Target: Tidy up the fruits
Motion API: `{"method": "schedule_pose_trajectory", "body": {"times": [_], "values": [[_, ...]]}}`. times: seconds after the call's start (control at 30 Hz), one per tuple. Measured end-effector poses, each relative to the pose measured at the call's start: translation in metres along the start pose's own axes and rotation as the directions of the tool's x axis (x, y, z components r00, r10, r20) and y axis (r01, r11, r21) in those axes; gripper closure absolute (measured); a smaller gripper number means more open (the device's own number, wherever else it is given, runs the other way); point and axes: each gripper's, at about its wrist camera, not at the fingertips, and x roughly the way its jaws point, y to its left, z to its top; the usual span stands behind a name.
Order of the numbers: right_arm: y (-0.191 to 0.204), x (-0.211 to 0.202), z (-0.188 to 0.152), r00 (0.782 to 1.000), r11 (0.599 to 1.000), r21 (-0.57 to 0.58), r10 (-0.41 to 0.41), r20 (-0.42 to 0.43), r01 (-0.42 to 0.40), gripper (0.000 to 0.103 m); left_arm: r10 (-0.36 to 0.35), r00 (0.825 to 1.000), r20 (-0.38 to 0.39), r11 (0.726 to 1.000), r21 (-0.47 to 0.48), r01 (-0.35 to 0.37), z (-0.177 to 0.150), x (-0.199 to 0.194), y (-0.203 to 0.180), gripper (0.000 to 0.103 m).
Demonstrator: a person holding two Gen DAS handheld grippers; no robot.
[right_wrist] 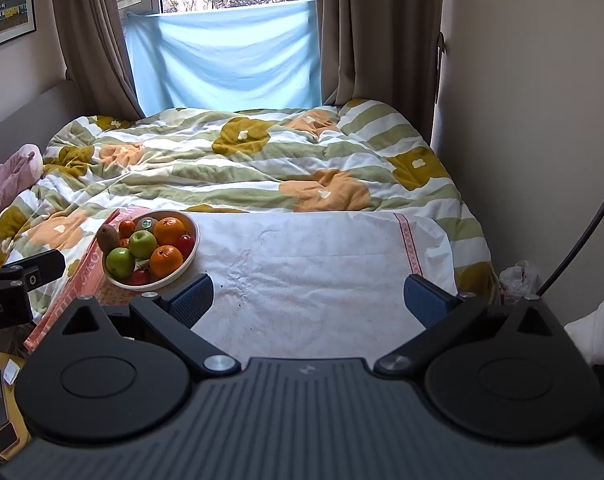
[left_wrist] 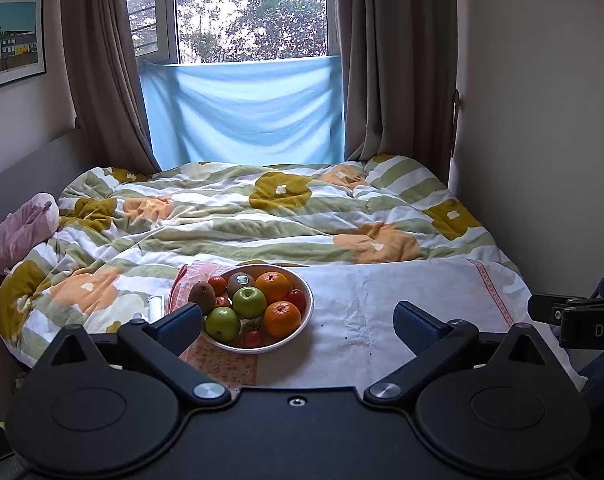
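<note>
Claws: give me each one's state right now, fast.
Left claw: open, holding nothing, near the fruit bowl.
Right claw: open, holding nothing, over the white cloth.

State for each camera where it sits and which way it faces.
Left wrist: sits on the left gripper, facing across the bed toward the window; the fruit bowl is dead ahead between its open fingers.
Right wrist: sits on the right gripper, facing the same way; bare white cloth lies ahead.
Shared: bowl, cloth, quilt, window.

The framed picture (left_wrist: 9, 40) is cut off at the left edge; the lowest fruits hide behind others in the bowl (left_wrist: 306, 312).
</note>
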Motion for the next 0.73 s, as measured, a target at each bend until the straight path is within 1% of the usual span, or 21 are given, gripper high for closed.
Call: {"method": "schedule_pose_trajectory", "body": {"times": [0.33, 0.53, 0.67, 0.73], "values": [[-0.0001, 0.0018, -0.0001, 1.000, 1.000, 0.003, 0.004, -0.005, -0.004, 0.000, -0.006, 1.000, 0.013, 1.000, -0.002, 0.006, -0.0006, -0.0017, -0.0008, 0.000], [0.0014, 0.0029, -0.0024, 1.000, 1.000, 0.018, 0.008, -0.013, -0.008, 0.000, -0.052, 0.999, -0.001, 0.998, -0.040, 0.052, -0.0014, 0.0014, 0.0032, 0.000], [0.0020, 0.0031, -0.0028, 1.000, 1.000, 0.021, 0.007, -0.012, -0.006, 0.000, -0.016, 1.000, 0.019, 1.000, -0.020, 0.016, -0.0011, -0.0002, -0.0001, 0.000], [0.0009, 0.0053, -0.0024, 1.000, 1.000, 0.024, 0.006, -0.015, -0.005, 0.000, -0.017, 1.000, 0.015, 1.000, -0.011, 0.017, -0.0006, 0.0006, -0.0010, 0.000]]}}
